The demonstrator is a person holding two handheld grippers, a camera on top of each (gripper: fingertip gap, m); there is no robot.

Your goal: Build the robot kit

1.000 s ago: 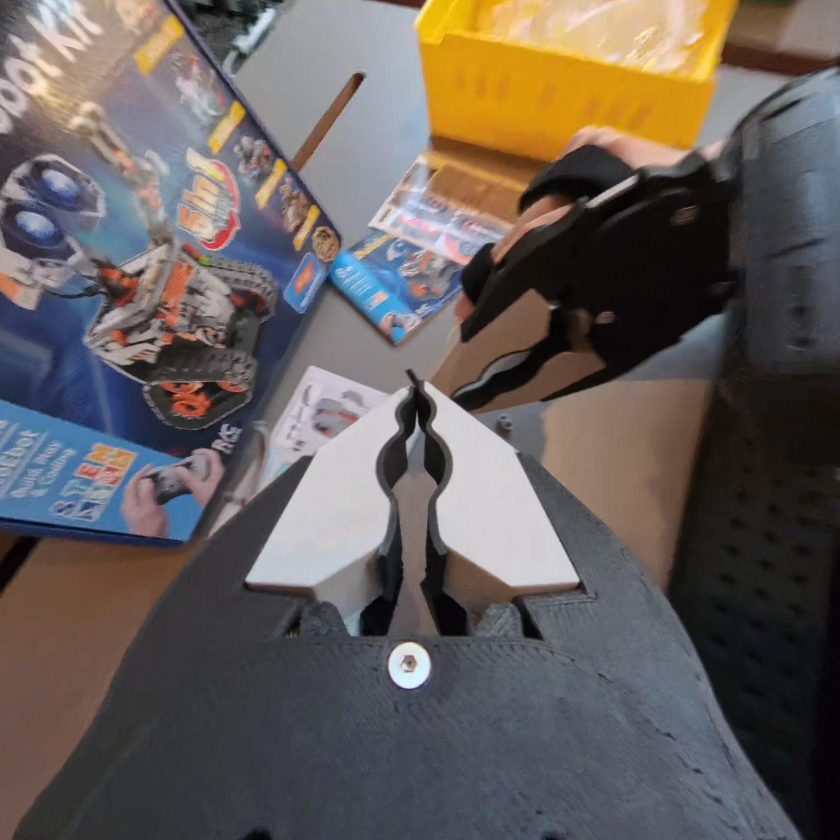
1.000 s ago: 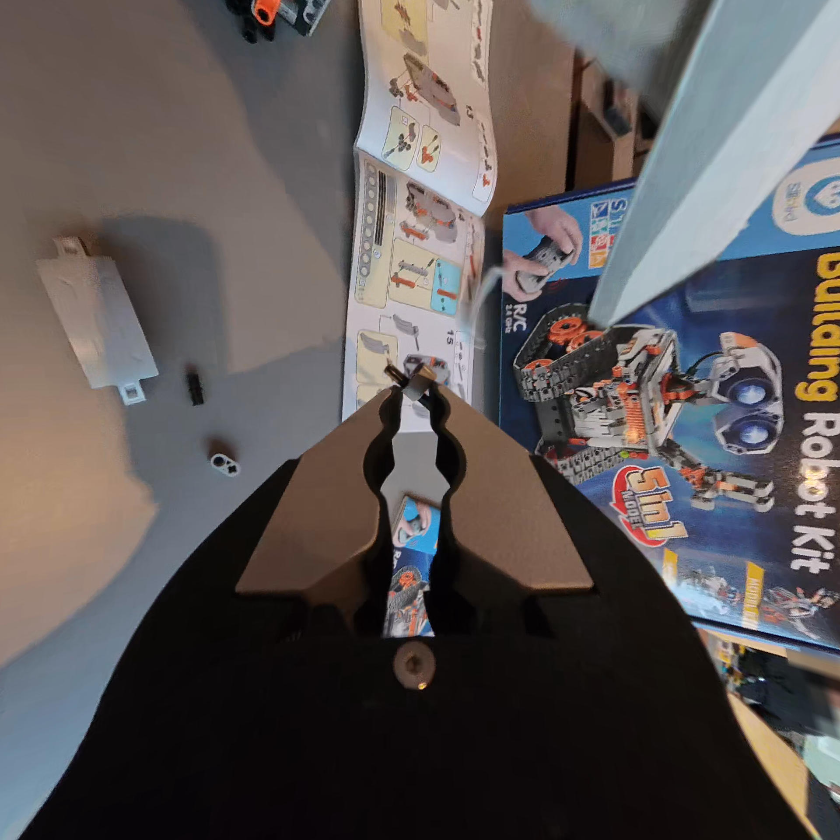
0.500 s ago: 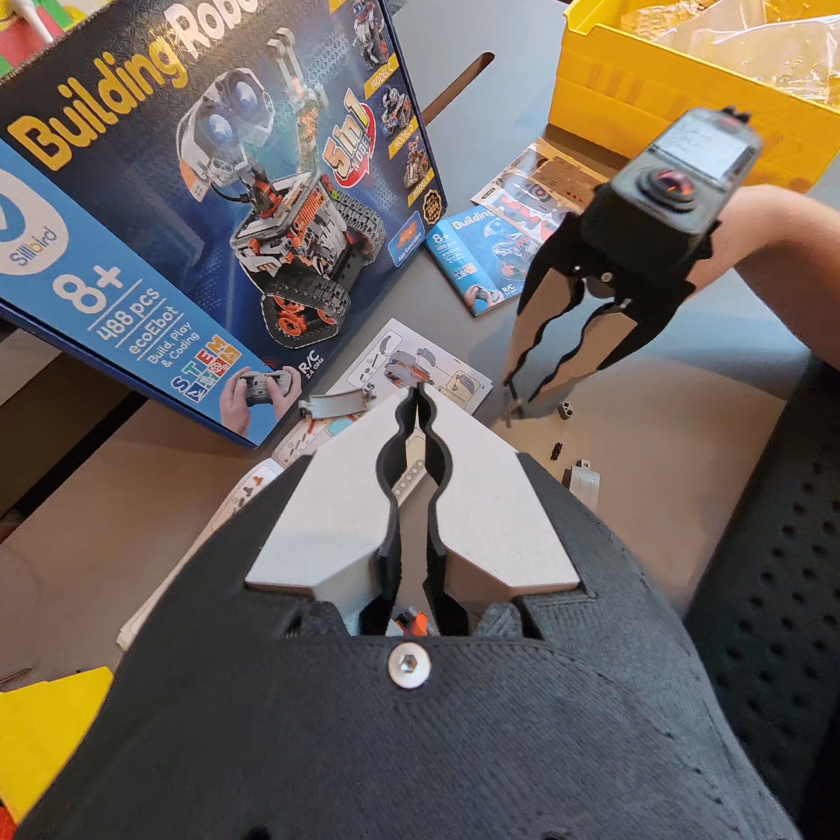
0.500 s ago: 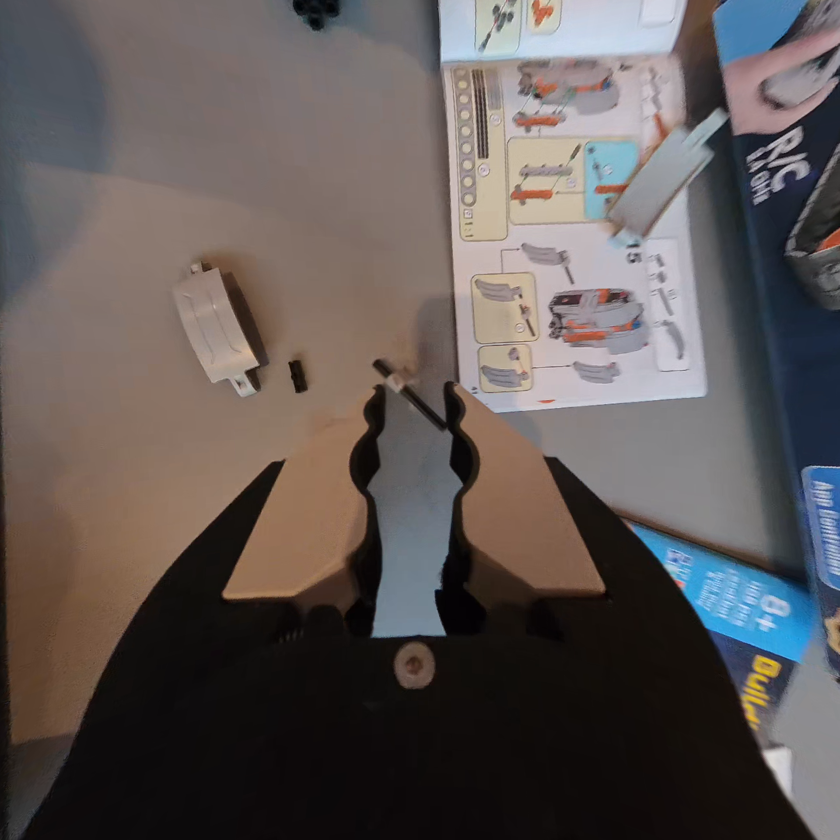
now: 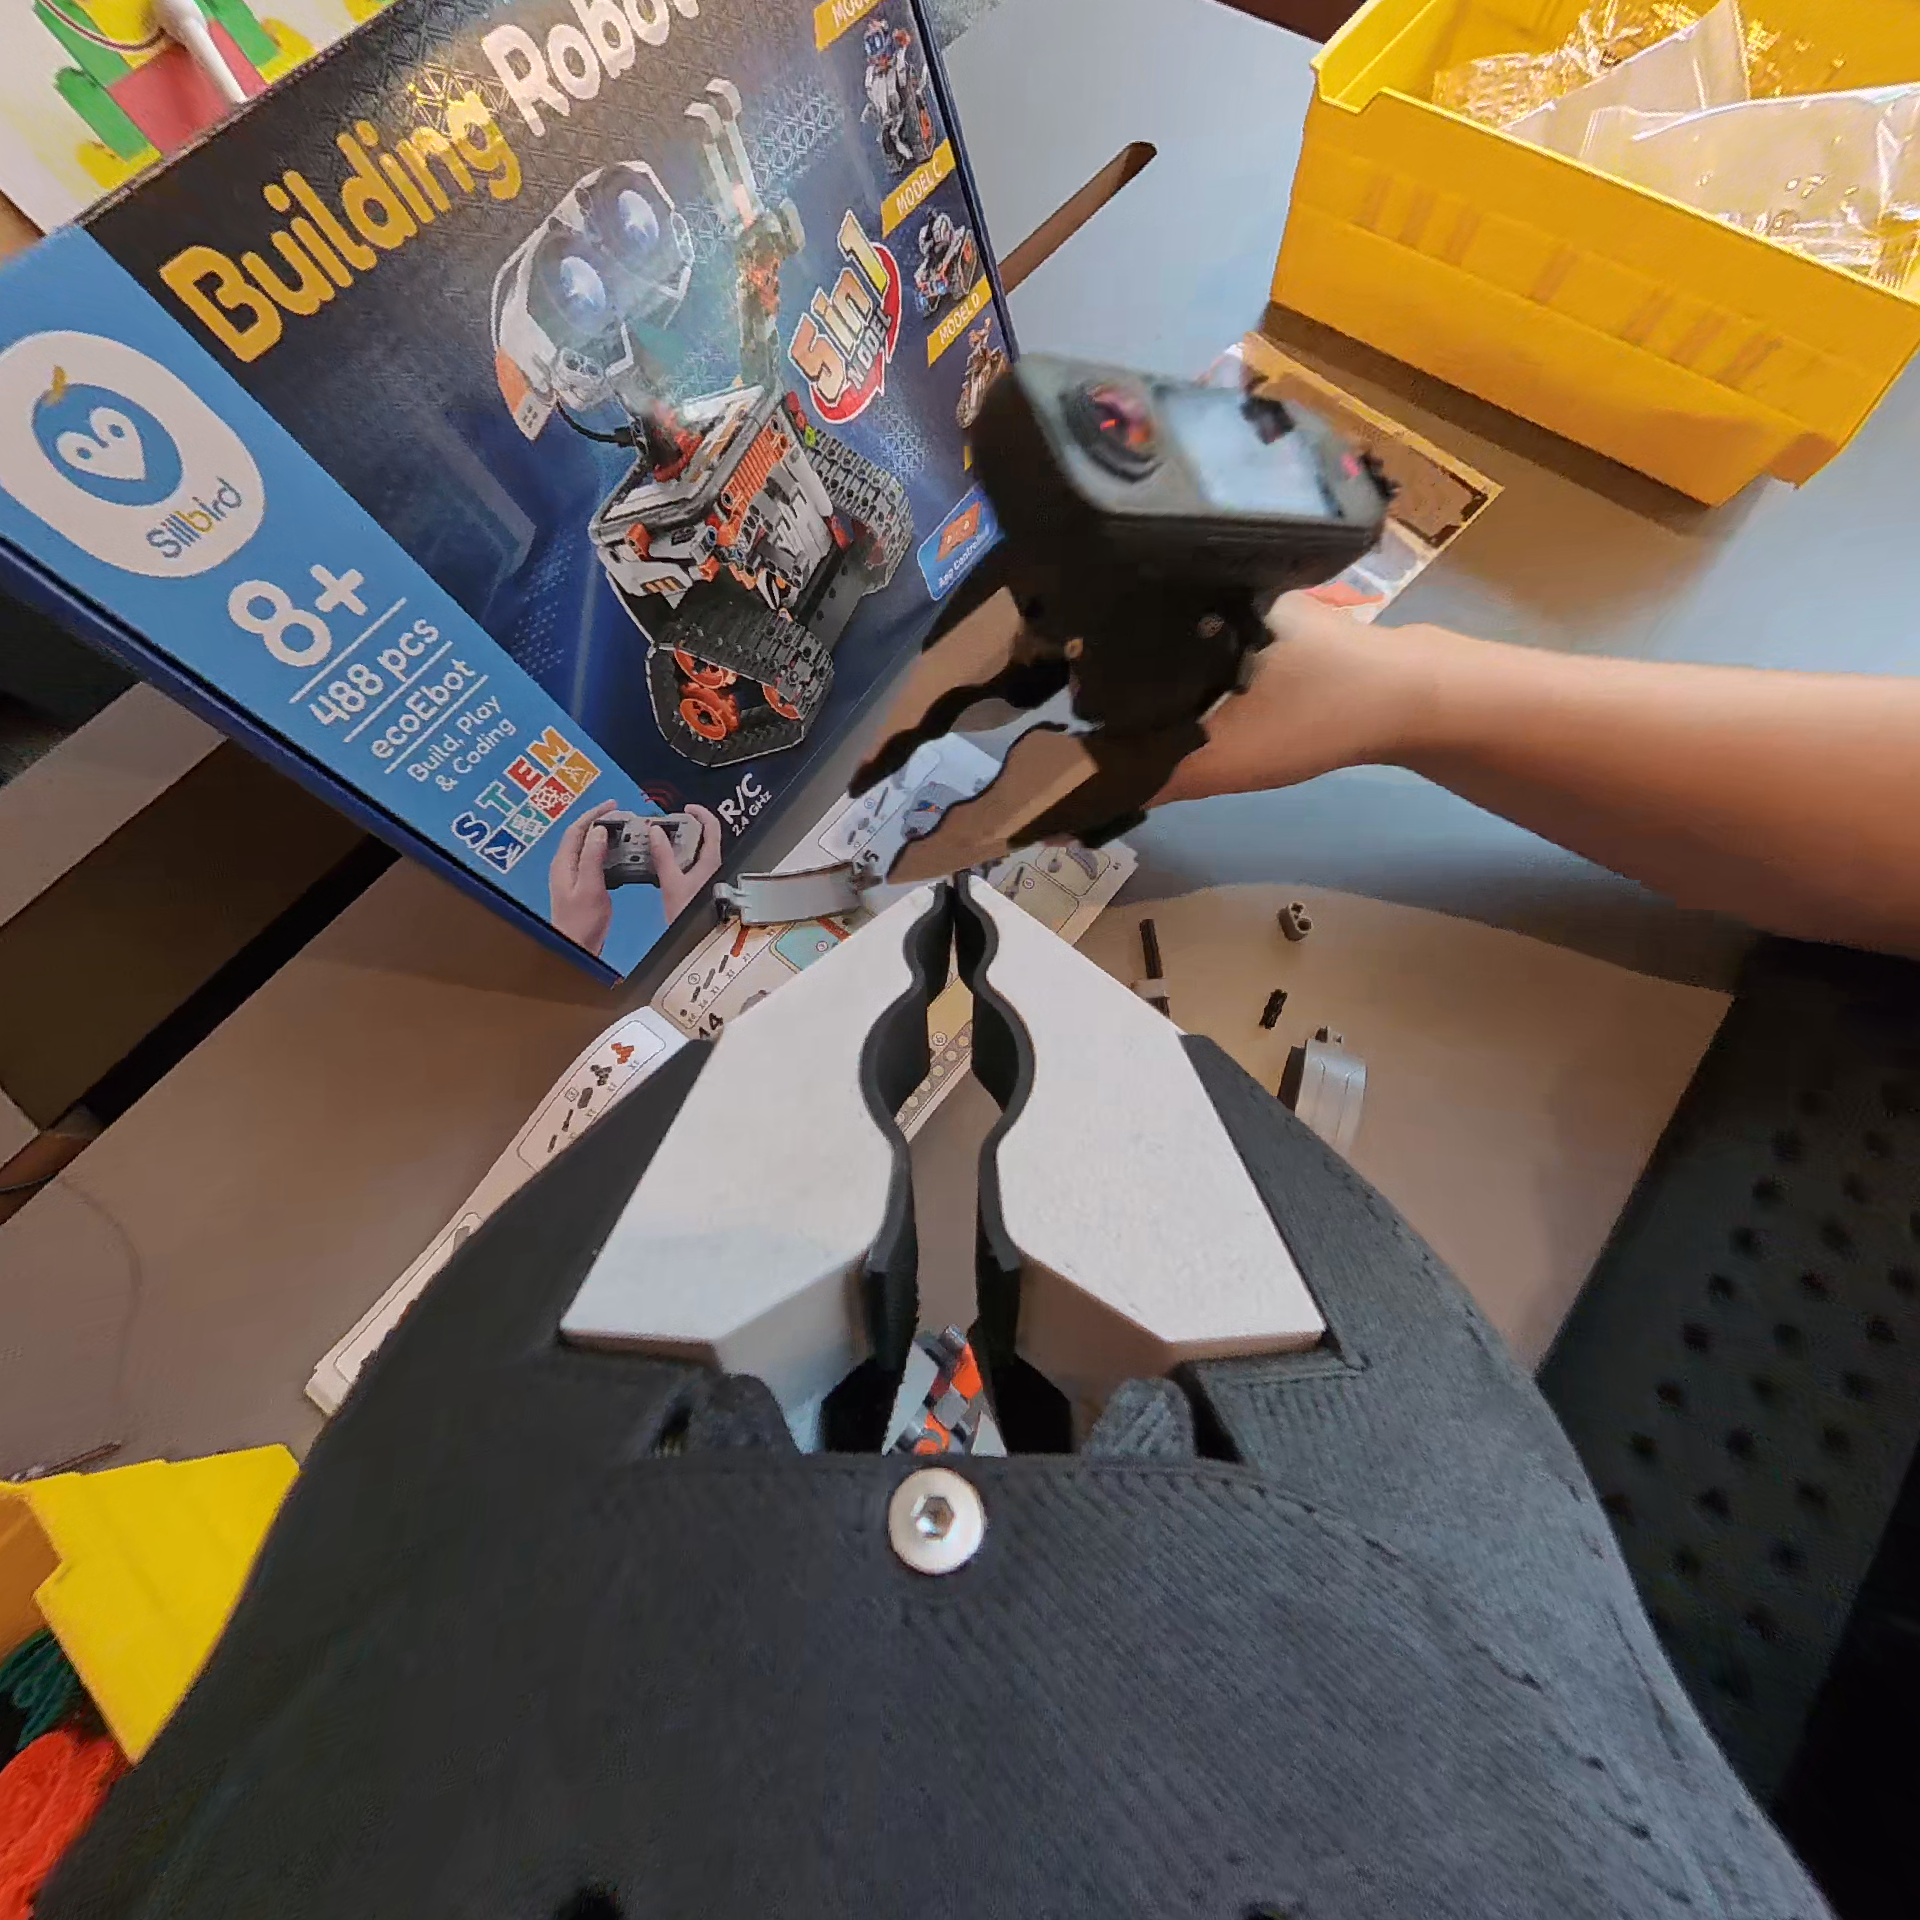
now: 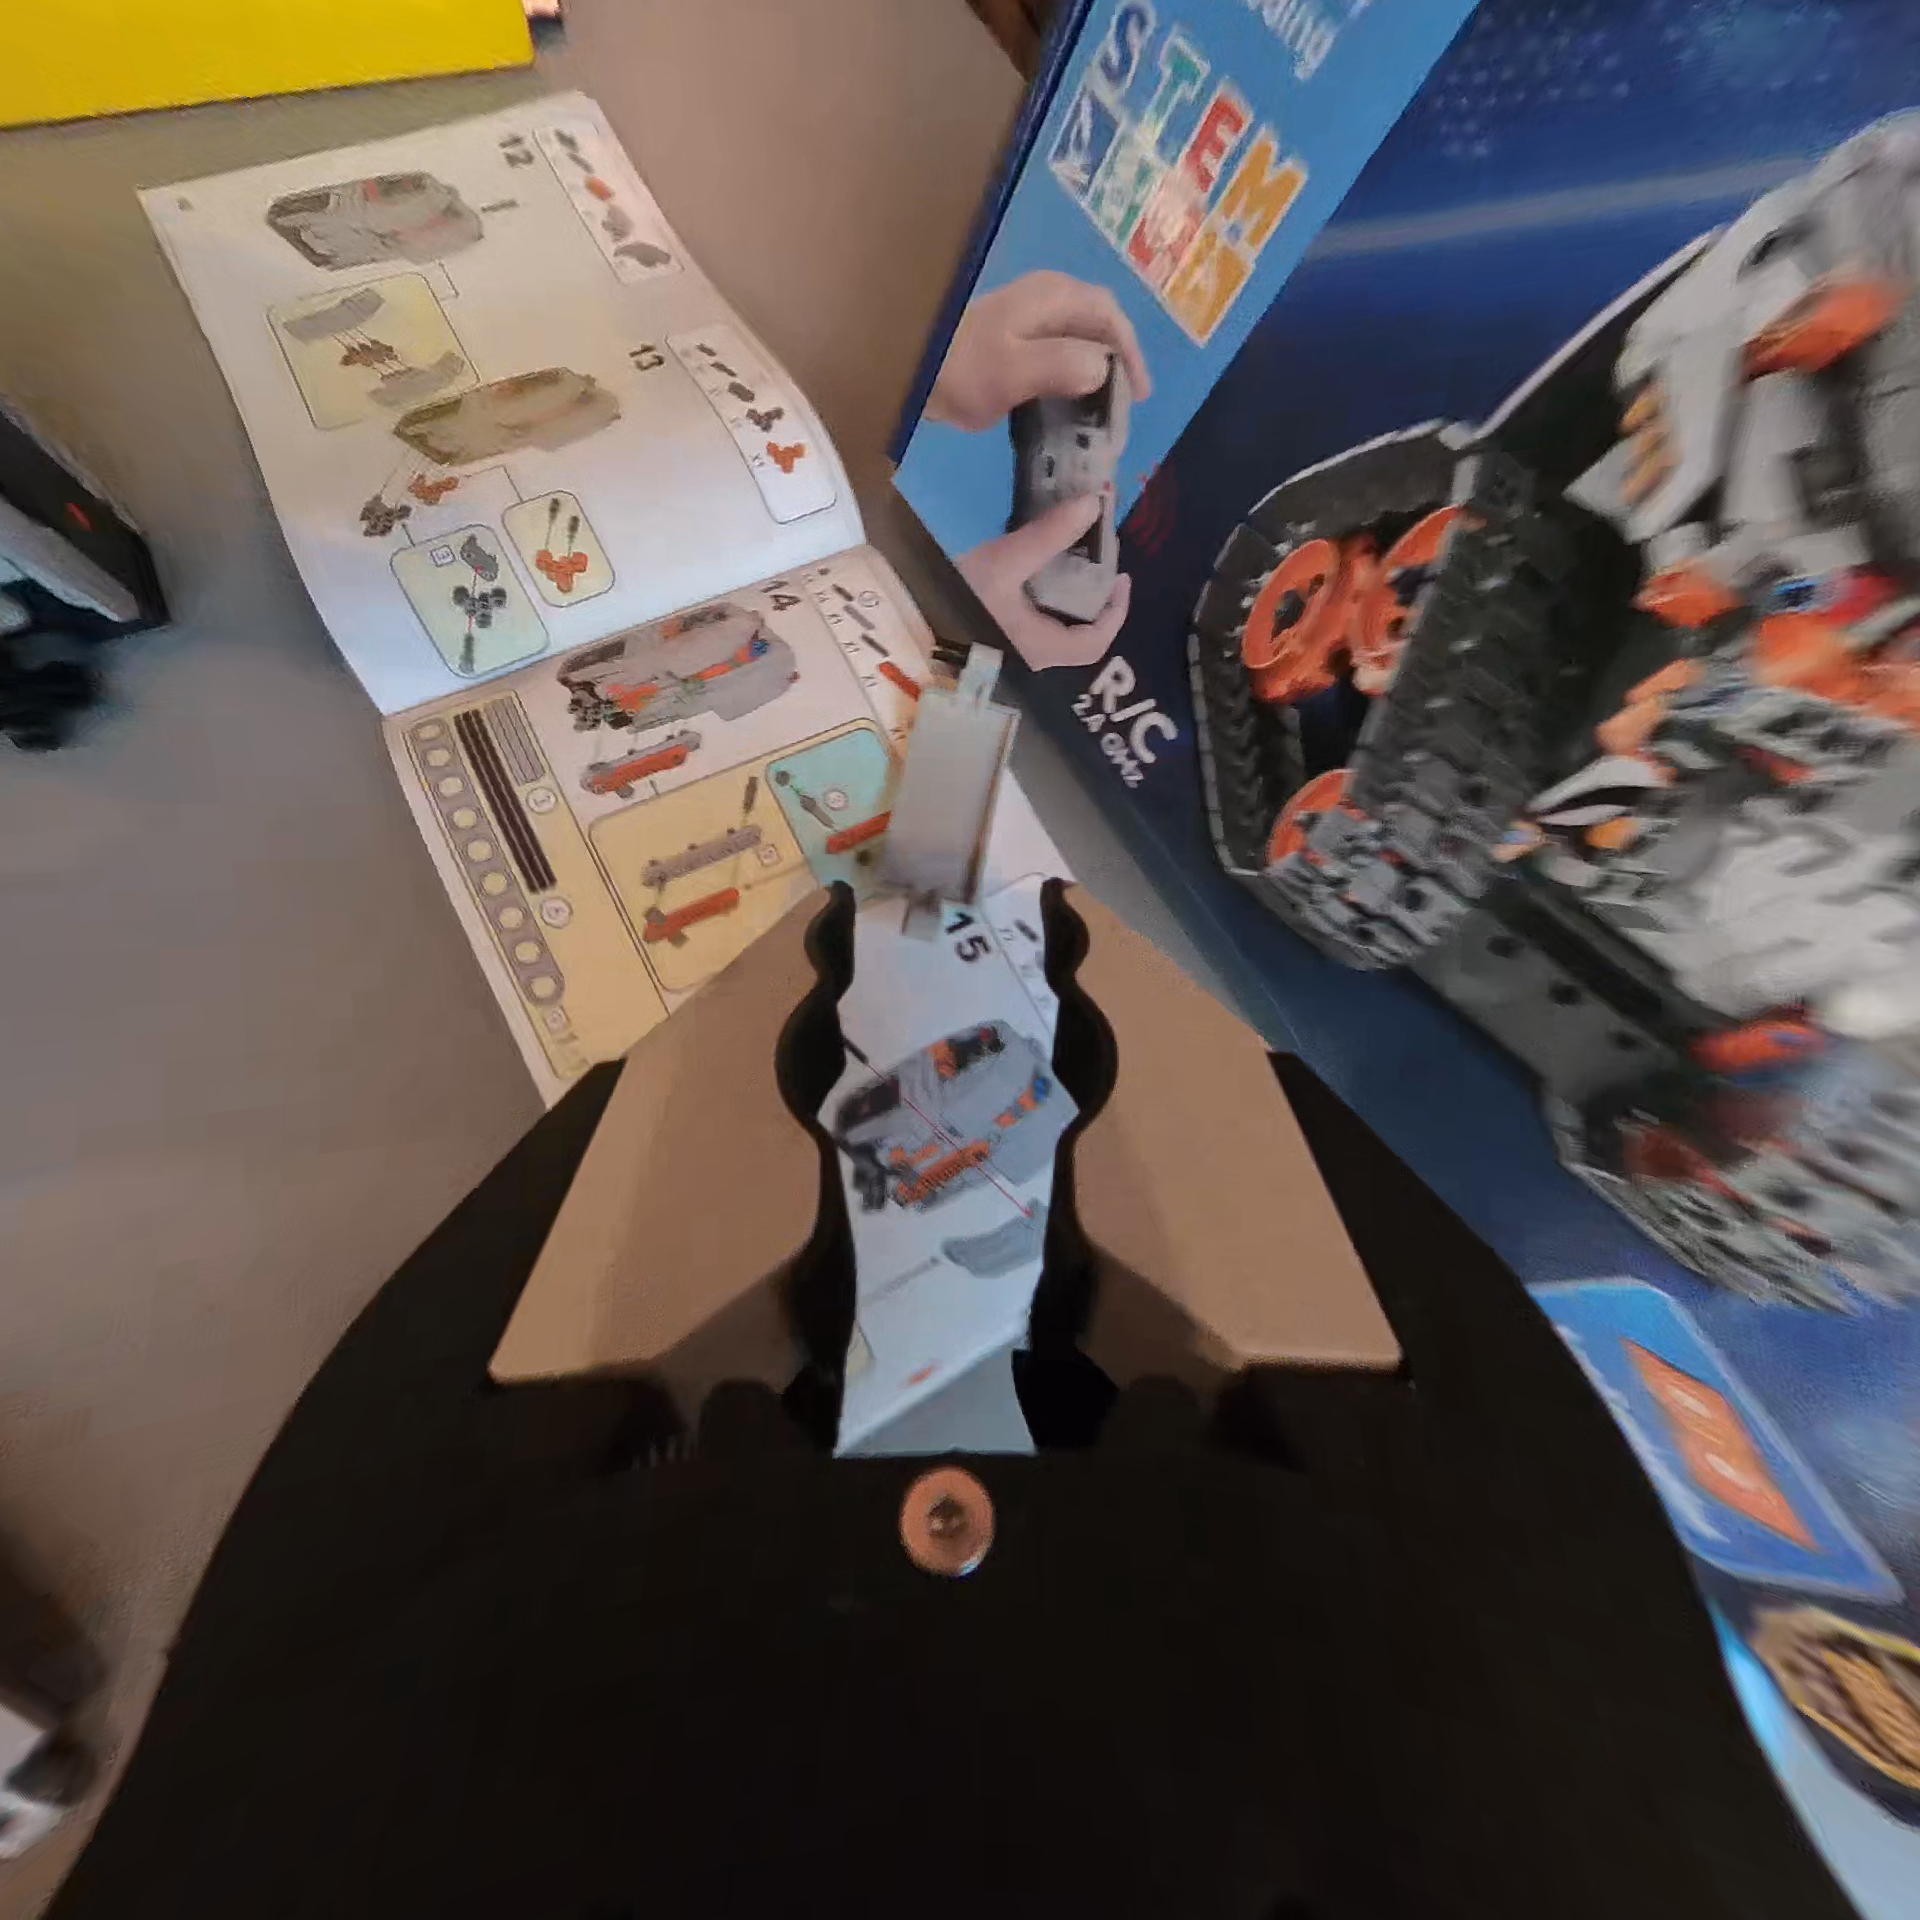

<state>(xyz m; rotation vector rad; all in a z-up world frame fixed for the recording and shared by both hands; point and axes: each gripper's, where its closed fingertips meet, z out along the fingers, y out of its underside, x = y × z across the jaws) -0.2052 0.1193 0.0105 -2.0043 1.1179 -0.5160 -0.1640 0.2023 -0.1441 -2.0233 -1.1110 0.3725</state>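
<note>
My left gripper (image 5: 956,896) is shut with nothing seen between its tips, held above an open instruction booklet (image 5: 727,961). My right gripper (image 6: 943,896) is open; in the left wrist view it (image 5: 881,826) hovers low over the booklet (image 6: 540,520), held by a person's hand. A grey curved panel (image 6: 951,800) lies on the booklet just ahead of its tips and next to the blue robot kit box (image 6: 1455,623). The panel also shows in the left wrist view (image 5: 790,894). An orange and grey assembly (image 5: 940,1392) shows through the gap under my left gripper.
The kit box (image 5: 468,416) stands tilted at left. On the table at right lie a black axle (image 5: 1151,956), a small grey connector (image 5: 1294,920), a black pin (image 5: 1273,1006) and a second grey panel (image 5: 1325,1081). A yellow bin (image 5: 1558,260) stands at the back right. The grippers' ends are close to 20 cm from one another. From my right tips it is roughly 15 cm to the black pin (image 5: 1273,1006); from my left, 25 cm.
My right gripper opened, left the small black axle on the table, and moved over the booklet to the grey panel by the box. My left gripper stayed shut.
</note>
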